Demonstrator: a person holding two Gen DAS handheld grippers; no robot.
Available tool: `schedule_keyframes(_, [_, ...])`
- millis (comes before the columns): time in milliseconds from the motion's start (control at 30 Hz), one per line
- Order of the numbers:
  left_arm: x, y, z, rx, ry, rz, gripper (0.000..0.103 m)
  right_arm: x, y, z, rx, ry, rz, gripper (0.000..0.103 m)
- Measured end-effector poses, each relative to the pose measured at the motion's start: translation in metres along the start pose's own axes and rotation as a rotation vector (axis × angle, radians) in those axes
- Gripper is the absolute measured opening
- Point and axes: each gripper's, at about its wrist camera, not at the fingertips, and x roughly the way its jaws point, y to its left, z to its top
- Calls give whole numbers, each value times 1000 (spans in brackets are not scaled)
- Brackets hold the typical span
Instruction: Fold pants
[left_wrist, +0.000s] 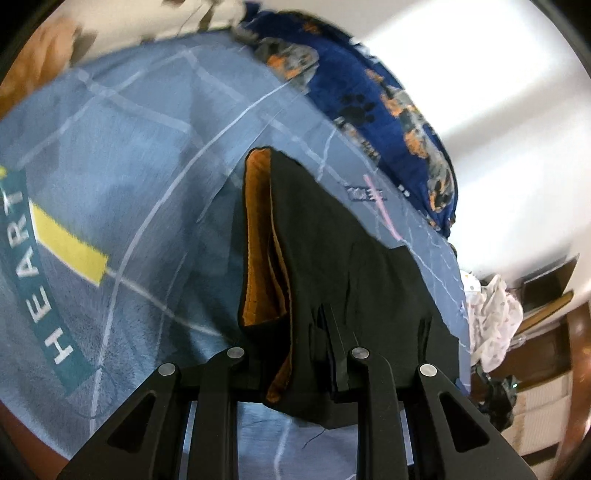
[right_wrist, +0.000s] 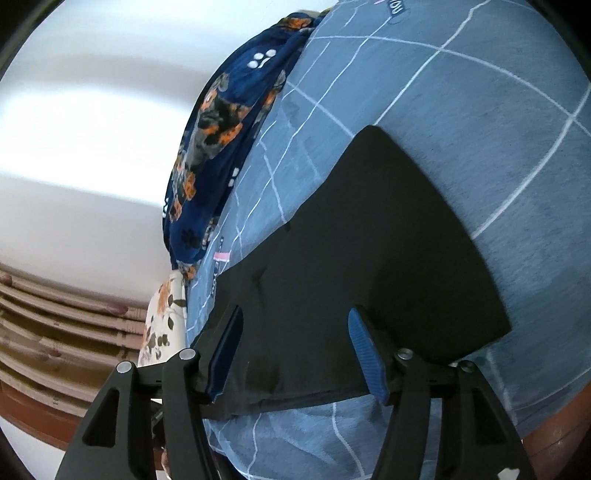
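The left gripper's (left_wrist: 334, 354) fingertips were buried in the dark pants (left_wrist: 343, 258), so the pads could not be seen. The pants' lower edge ran behind both grippers. The blanket (left_wrist: 373, 107) was smeared with blur. The bed (left_wrist: 122, 177) ran off the edges. The heap of clothes (left_wrist: 491, 325) at right was too small to sort out.

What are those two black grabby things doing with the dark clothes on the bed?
A person is folding black pants on a blue bedsheet, with a gripper in each hand. The left gripper is pinched shut on a bunched edge of the pants, where an orange lining shows. The right gripper has its blue pads apart over the flat cloth, not pressing on it.
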Motion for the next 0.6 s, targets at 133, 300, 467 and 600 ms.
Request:
schedule_keyframes(133, [-17,-28,2,33,-59,-40,22,2,8,-3,-34,11,8,58])
schedule_keyframes(300, [-26,-74,3,125,-99,-74,22,5,16,-4,-37,34,52,58])
schedule_keyframes(467, [-26,-127,-4,236,-112,-104,22,18,37,-4,-75,83,98,59])
schedule_keyframes(600, [-21,-168,-11,302,-107,-137,22,34,65,-8,-130,148,159,59])
